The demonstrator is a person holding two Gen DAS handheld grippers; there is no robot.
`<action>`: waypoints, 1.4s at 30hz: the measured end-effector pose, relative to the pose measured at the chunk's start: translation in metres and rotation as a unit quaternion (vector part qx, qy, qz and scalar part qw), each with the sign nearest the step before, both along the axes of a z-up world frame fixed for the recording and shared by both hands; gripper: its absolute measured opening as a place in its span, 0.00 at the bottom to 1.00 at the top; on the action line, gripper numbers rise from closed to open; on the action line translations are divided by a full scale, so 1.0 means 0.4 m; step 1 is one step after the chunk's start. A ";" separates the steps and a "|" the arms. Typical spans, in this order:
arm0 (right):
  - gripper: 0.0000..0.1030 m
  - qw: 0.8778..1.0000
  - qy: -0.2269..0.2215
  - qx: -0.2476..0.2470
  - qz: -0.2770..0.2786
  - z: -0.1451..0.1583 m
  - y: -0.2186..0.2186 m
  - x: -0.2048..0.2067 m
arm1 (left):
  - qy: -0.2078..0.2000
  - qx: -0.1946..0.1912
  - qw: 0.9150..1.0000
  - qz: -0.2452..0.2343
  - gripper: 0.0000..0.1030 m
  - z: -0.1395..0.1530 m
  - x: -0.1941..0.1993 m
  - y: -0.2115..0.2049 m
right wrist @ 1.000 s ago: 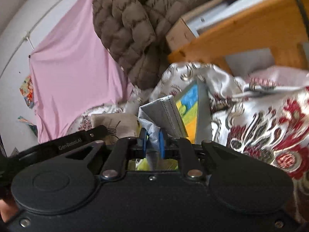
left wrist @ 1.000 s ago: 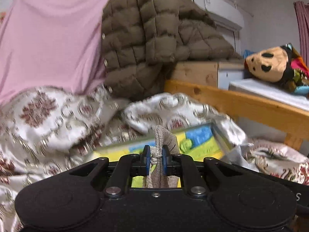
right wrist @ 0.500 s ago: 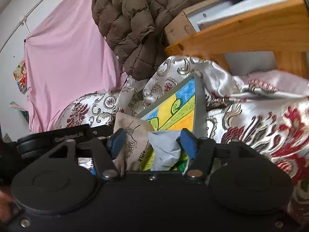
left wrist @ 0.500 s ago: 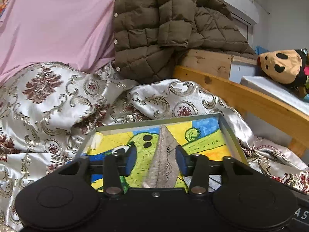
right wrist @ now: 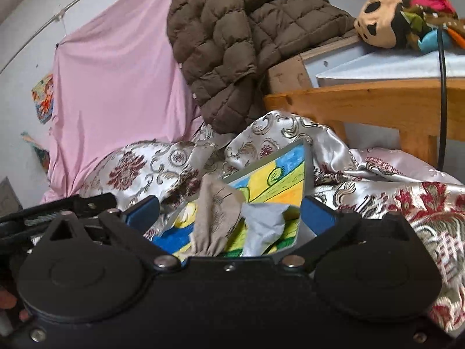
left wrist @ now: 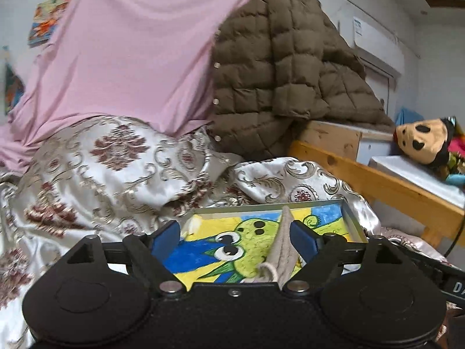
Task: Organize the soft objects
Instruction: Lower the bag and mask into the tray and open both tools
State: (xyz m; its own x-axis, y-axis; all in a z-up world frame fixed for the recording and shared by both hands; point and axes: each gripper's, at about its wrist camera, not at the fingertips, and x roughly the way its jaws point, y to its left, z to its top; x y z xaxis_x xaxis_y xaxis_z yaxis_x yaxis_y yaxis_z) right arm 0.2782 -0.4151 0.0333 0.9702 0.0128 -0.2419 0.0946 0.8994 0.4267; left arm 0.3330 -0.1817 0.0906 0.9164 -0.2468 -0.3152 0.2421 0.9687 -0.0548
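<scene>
A shallow tray (left wrist: 270,204) with a bright frog drawing on its bottom lies on the satin bedspread. In the left wrist view a beige cloth pouch (left wrist: 283,247) stands in the tray, close by the right pad. My left gripper (left wrist: 234,237) is open around it and its jaws are still opening. In the right wrist view the beige pouch (right wrist: 216,218) and a crumpled grey mask (right wrist: 263,226) rest in the tray (right wrist: 308,174). They sit loose between the pads of my right gripper (right wrist: 229,214), whose jaws are opening wide.
A patterned satin bedspread (left wrist: 116,174) covers the bed. Behind it hang a pink sheet (left wrist: 130,58) and a brown quilted jacket (left wrist: 284,72). A wooden bed rail (left wrist: 377,180) runs on the right, with a plush toy (left wrist: 424,139) above. A black cable (right wrist: 441,101) hangs at the far right.
Both grippers were shut, the left on the beige pouch and the right on the grey mask. Both have opened and pulled back and up, leaving pouch and mask in the tray.
</scene>
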 end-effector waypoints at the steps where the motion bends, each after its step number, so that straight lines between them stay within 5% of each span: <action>1: 0.99 1.000 0.002 -0.007 0.001 0.008 0.013 -0.017 | -0.003 -0.003 1.000 0.004 0.84 0.003 -0.022 0.020; 9: 1.00 0.997 0.002 -0.075 0.001 0.055 0.135 -0.146 | -0.030 0.016 0.999 0.011 0.93 0.014 -0.166 0.113; 21: 1.00 0.993 -0.037 -0.100 -0.050 0.057 0.264 -0.374 | -0.045 0.030 0.998 0.008 0.99 -0.005 -0.338 0.210; 42: 1.00 0.990 0.045 -0.095 -0.094 0.042 0.426 -0.682 | -0.030 0.077 0.997 0.010 0.99 -0.081 -0.560 0.361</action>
State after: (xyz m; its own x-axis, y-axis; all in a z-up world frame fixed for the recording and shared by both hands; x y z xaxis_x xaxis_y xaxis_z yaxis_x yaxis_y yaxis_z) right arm 0.0053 -0.2448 0.0503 0.9256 -0.2198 -0.3080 0.2978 0.9254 0.2346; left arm 0.1091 -0.0373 0.0582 0.9389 -0.1824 -0.2920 0.2219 0.9691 0.1082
